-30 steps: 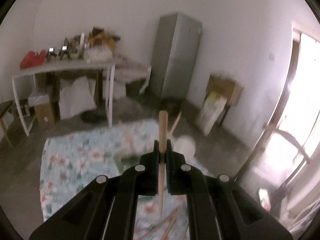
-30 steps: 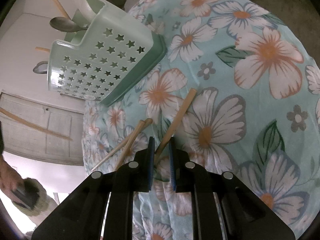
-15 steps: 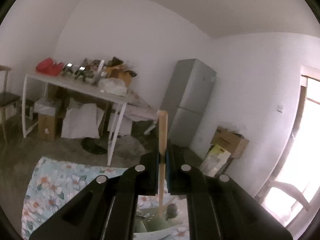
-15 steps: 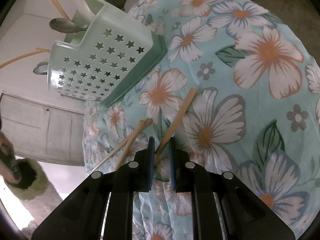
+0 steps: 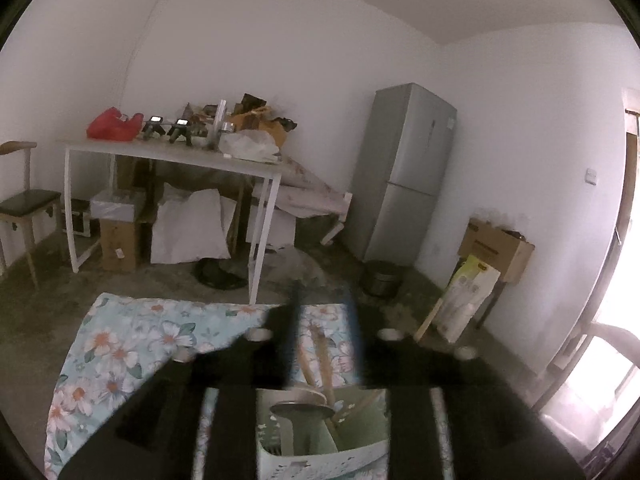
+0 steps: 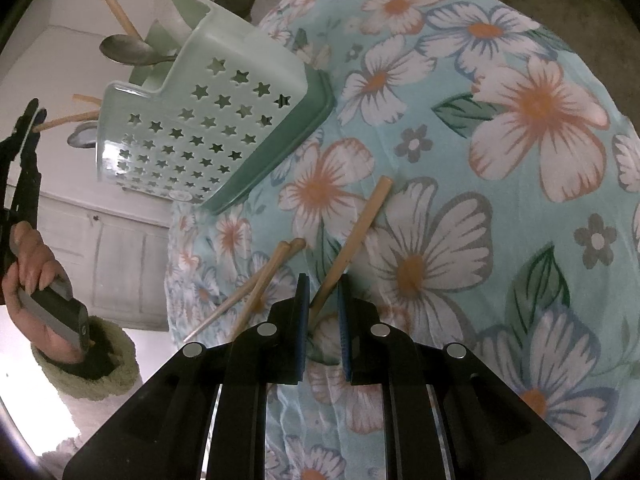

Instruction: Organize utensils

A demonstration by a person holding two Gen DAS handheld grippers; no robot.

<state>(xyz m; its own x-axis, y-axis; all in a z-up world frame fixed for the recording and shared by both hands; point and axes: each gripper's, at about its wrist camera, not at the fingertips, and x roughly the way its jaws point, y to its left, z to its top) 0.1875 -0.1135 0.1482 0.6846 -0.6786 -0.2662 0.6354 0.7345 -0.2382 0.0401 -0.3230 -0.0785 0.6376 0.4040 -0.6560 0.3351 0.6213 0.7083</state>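
Below blurred L fingers (image 5: 290, 344): caddy (image 5: 320, 460), cropped.

Dim fisheye views, window (image 5: 616, 300) glare at right, motion-blurred left gripper (image 5: 324, 340).

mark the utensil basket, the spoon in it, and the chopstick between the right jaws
utensil basket (image 6: 208, 136): right wrist view, star-punched side wall.
spoon (image 6: 126, 50): right wrist view, metal bowl above the rim.
chopstick (image 6: 356, 234): right wrist view, mid-shaft, lying on the cloth.

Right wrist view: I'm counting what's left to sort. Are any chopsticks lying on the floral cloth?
Yes: one chopstick lies between the open right gripper fingers, with two more chopsticks beside it on the floral cloth.
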